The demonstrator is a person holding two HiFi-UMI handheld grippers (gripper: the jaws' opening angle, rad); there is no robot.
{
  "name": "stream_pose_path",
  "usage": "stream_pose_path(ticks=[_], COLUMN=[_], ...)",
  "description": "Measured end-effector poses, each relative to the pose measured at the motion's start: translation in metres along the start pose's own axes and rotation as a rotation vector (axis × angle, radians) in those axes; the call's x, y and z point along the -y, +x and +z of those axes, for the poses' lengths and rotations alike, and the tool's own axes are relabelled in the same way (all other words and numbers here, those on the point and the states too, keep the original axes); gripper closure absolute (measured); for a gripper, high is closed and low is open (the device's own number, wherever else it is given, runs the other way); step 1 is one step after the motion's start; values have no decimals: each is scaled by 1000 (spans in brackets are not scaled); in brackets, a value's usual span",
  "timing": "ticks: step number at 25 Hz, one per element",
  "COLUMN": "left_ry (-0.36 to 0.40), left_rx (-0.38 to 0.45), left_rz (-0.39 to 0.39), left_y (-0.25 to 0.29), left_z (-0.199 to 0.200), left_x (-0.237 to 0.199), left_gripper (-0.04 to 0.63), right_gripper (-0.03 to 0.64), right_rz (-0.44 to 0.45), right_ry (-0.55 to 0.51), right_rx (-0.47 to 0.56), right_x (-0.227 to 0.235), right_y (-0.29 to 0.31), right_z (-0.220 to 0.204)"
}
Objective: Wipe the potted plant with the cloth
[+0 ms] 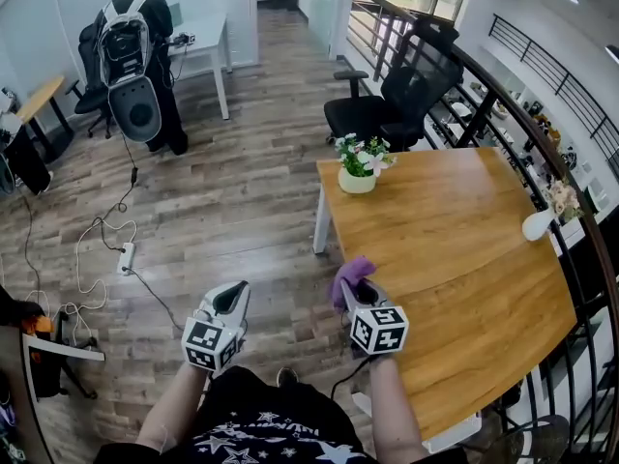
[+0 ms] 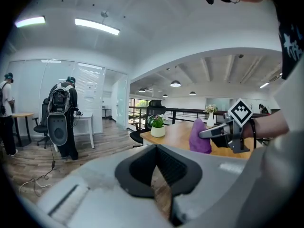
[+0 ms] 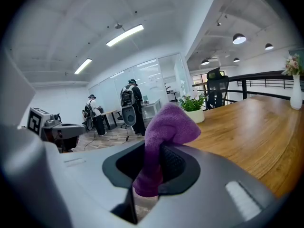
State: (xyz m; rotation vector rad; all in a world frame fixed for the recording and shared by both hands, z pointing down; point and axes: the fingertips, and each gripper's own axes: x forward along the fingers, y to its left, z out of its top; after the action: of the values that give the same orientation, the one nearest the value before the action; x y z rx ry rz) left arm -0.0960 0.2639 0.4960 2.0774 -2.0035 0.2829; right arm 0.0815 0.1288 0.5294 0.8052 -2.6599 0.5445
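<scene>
While wood-plank floor (image 1: 222,211) surrounds the curved wooden tabletop (image 1: 455,249), the white-potted green plant (image 1: 358,169) stands at its far left corner. Right tongs (image 1: 353,293) pinch the purple cloth (image 1: 350,274) beside the tabletop's left edge; left tongs (image 1: 232,298) are closed, empty. Objects beyond the black railing (image 1: 542,162) are indistinct.

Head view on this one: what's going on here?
A person stands by a wooden table with a gripper in each hand. The right gripper is shut on a purple cloth, held by the table's near edge. The left gripper is shut and empty, over the floor beside the table. The potted plant sits at the table's far corner, well apart from the cloth, so wiping has not yet begun.
</scene>
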Motion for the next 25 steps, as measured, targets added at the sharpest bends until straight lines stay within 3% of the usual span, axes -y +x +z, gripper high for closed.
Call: stream_pose_path(ticks=[8,15,25], left_ry=[22,15,-7], left_rx=[39,26,26], left_rz=[-4,-39,-213], left_y=[31,81,196], left_z=[31,28,58], left_x=[-13,-37,-43], left_gripper=[594,594,594], right_gripper=[535,535,535], right_rz=[-35,-77,-238], right_ry=[-4,8,55], right_rx=[25,25,15], right_x=[26,57,122], right_y=[13,41,55], right_z=[27,44,73])
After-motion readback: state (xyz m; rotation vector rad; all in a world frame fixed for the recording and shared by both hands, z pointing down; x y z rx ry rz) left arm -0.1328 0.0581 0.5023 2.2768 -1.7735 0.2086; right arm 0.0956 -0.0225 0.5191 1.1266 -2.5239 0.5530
